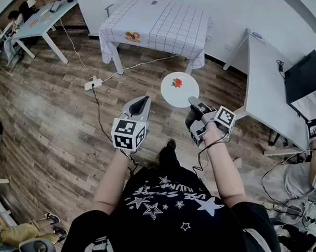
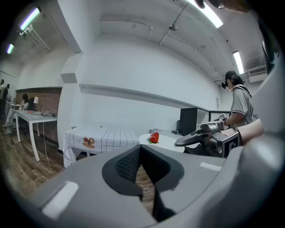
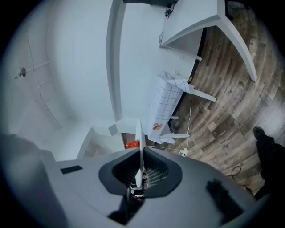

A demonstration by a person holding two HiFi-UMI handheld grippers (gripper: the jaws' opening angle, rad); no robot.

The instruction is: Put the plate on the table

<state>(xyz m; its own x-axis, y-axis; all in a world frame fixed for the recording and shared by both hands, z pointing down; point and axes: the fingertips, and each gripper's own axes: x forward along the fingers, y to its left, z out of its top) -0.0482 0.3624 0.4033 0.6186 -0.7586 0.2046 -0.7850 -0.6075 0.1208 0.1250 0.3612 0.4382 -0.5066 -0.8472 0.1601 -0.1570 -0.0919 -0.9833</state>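
A round white plate (image 1: 173,94) with a small red fruit (image 1: 177,83) on it hangs level above the wooden floor. My right gripper (image 1: 192,101) is shut on its near rim. In the right gripper view the plate (image 3: 139,133) shows edge-on between the jaws, with the red fruit (image 3: 132,144) to its left. My left gripper (image 1: 142,101) is beside the plate on its left, shut and holding nothing. The table with the white checked cloth (image 1: 164,23) stands further ahead. The left gripper view shows this table (image 2: 107,133), the plate (image 2: 164,142) and my right gripper (image 2: 196,136).
A white desk (image 1: 266,87) with a black monitor (image 1: 304,77) runs along the right. A power strip (image 1: 93,84) and its cable lie on the floor to the left of the checked table. Another table (image 1: 43,21) stands far left. A person (image 2: 240,102) stands at the right.
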